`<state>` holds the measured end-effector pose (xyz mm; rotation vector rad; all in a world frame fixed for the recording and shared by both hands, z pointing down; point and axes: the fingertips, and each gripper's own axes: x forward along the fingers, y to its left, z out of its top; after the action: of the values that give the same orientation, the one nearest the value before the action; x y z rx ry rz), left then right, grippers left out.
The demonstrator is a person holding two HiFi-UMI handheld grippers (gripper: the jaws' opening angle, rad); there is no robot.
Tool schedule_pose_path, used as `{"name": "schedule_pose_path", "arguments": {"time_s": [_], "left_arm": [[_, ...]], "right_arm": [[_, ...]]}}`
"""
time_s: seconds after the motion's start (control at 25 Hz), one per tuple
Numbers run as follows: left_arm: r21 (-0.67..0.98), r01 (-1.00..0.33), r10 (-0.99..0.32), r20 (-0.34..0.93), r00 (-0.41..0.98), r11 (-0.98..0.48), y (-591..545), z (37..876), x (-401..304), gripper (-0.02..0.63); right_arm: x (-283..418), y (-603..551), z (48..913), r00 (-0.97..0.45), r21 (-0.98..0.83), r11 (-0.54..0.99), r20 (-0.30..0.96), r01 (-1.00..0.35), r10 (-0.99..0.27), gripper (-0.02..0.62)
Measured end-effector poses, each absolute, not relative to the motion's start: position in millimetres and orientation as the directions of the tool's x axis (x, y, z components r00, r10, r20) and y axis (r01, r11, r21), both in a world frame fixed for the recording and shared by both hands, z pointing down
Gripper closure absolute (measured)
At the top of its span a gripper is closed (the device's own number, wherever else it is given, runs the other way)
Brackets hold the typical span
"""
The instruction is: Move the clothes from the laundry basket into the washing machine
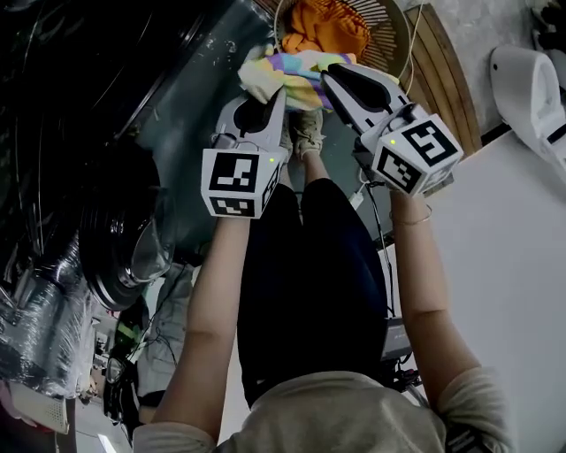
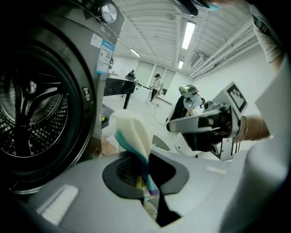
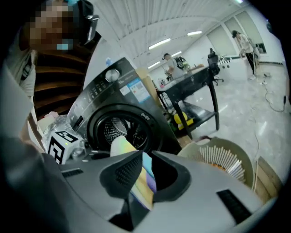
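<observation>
A pastel striped cloth hangs between my two grippers, just in front of the laundry basket. An orange garment lies in the basket. My left gripper is shut on one end of the cloth, and my right gripper is shut on the other end. The dark washing machine stands at the left with its door swung open. Its drum gapes close to the left gripper. From the right gripper the drum lies straight ahead and the basket to the right.
Wooden slats lean beside the basket, and a white appliance stands at the far right. Plastic-wrapped items sit beside the machine. A black table stands behind it, and people stand in the background.
</observation>
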<state>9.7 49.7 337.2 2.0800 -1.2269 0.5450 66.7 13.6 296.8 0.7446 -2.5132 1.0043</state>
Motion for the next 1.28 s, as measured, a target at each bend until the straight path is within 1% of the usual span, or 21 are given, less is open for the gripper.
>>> {"name": "schedule_pose_path", "arguments": {"time_s": [0.04,0.12,0.16,0.24,0.28,0.32,0.36,0.44,0.52,0.6,0.72,0.76,0.8,0.84,0.88,0.96,1.08,1.2,1.28], "left_arm": [[0.318,-0.888,-0.613,0.642,0.46,-0.333,52.7,338.0,2.9,0.571],[0.307,-0.902,-0.625,0.651,0.431,-0.302,57.4,337.9,-10.9,0.571],[0.304,-0.909,-0.631,0.655,0.416,-0.283,59.4,337.4,-18.3,0.571],[0.294,-0.923,-0.644,0.661,0.384,-0.249,61.8,336.8,-33.3,0.571],[0.288,-0.928,-0.65,0.664,0.37,-0.234,62.3,336.8,-39.8,0.571],[0.284,-0.933,-0.656,0.665,0.357,-0.22,62.7,337.1,-45.0,0.571],[0.28,-0.937,-0.66,0.667,0.347,-0.209,63.1,337.8,-49.0,0.571],[0.272,-0.944,-0.665,0.672,0.326,-0.188,64.1,340.5,-55.7,0.571],[0.271,-0.948,-0.669,0.675,0.309,-0.165,65.0,343.8,-62.4,0.571],[0.277,-0.95,-0.674,0.674,0.301,-0.147,65.9,345.9,-66.7,0.571],[0.281,-0.95,-0.681,0.671,0.294,-0.133,65.6,347.6,-68.5,0.571],[0.284,-0.95,-0.682,0.67,0.292,-0.128,65.4,348.2,-68.8,0.571],[0.287,-0.95,-0.682,0.671,0.292,-0.125,65.7,349.0,-69.0,0.571],[0.29,-0.949,-0.679,0.672,0.294,-0.124,66.4,350.1,-68.8,0.571],[0.294,-0.948,-0.676,0.674,0.298,-0.125,67.3,351.3,-68.4,0.571],[0.309,-0.943,-0.672,0.672,0.311,-0.127,67.9,353.8,-66.6,0.571],[0.356,-0.922,-0.66,0.657,0.365,-0.156,68.9,353.9,-56.1,0.571],[0.408,-0.883,-0.631,0.627,0.457,-0.233,68.3,349.3,-34.9,0.569],[0.445,-0.853,-0.617,0.599,0.51,-0.273,66.3,344.3,-22.2,0.569]], "right_arm": [[72.3,15.7,315.7,-0.798,-0.562,0.574,0.499,-0.596,-0.339,0.557],[86.3,18.6,352.8,-0.767,-0.599,0.482,0.547,-0.639,-0.337,0.411],[94.9,20.0,371.5,-0.742,-0.6,0.441,0.579,-0.668,-0.337,0.385],[110.0,22.4,409.3,-0.694,-0.589,0.37,0.641,-0.719,-0.328,0.343],[114.6,23.3,427.4,-0.68,-0.593,0.334,0.662,-0.733,-0.317,0.332],[117.2,24.3,444.3,-0.673,-0.603,0.299,0.677,-0.74,-0.299,0.305],[118.2,25.6,459.5,-0.668,-0.611,0.27,0.692,-0.744,-0.275,0.291],[118.1,28.6,486.6,-0.647,-0.598,0.255,0.733,-0.76,-0.211,0.271],[114.2,33.0,510.3,-0.625,-0.579,0.273,0.77,-0.768,-0.127,0.261],[103.5,43.4,527.6,-0.627,-0.598,0.282,0.778,-0.75,-0.019,0.261],[82.0,67.5,537.6,-0.624,-0.639,0.341,0.763,-0.689,0.17,0.263],[77.1,73.4,538.0,-0.618,-0.648,0.353,0.758,-0.675,0.21,0.28],[74.6,76.1,537.6,-0.613,-0.649,0.356,0.758,-0.672,0.223,0.373],[73.6,75.9,536.0,-0.617,-0.649,0.347,0.757,-0.677,0.213,0.534],[72.4,74.2,532.3,-0.634,-0.658,0.326,0.749,-0.679,0.19,0.563],[66.6,67.1,515.9,-0.701,-0.705,0.269,0.701,-0.656,0.129,0.569],[54.0,46.5,467.2,-0.812,-0.788,0.233,0.583,-0.57,-0.016,0.572],[33.8,21.1,403.3,-0.887,-0.843,0.274,0.439,-0.462,-0.144,0.572],[17.4,14.1,366.4,-0.914,-0.859,0.313,0.372,-0.406,-0.164,0.572]]}}
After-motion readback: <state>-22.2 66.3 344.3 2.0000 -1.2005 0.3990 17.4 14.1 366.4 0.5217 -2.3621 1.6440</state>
